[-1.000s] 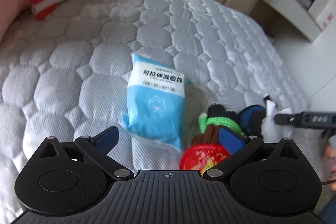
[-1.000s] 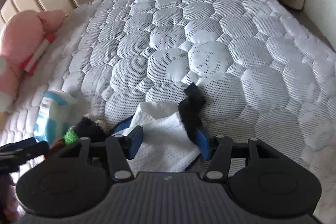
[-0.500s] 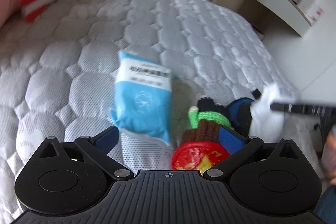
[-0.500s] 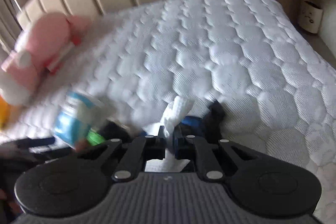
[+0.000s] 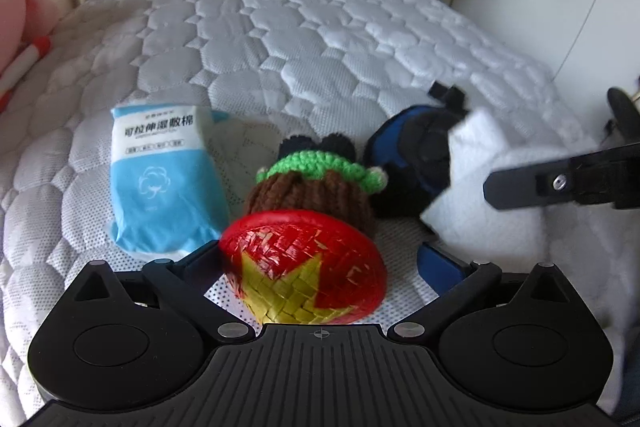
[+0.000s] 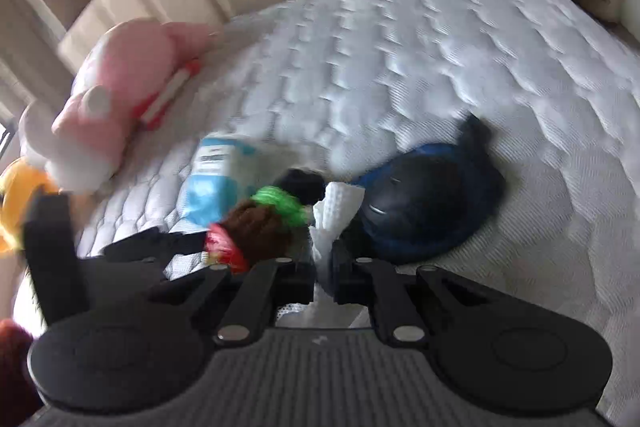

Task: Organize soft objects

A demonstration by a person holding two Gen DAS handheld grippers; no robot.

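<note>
White soft cloth (image 6: 334, 215) sits pinched in my right gripper (image 6: 322, 281), its 2 jaws closed tight on the fabric, just above the white quilted bed (image 5: 320, 39). My left gripper (image 5: 320, 263) stands open around a red woven cap with a yellow star (image 5: 304, 267), not pressing it. Behind the cap lies a brown and green crocheted toy (image 5: 316, 183), beside a light blue packet of cotton pads (image 5: 160, 179) and a dark blue rounded pouch (image 5: 408, 155).
</note>
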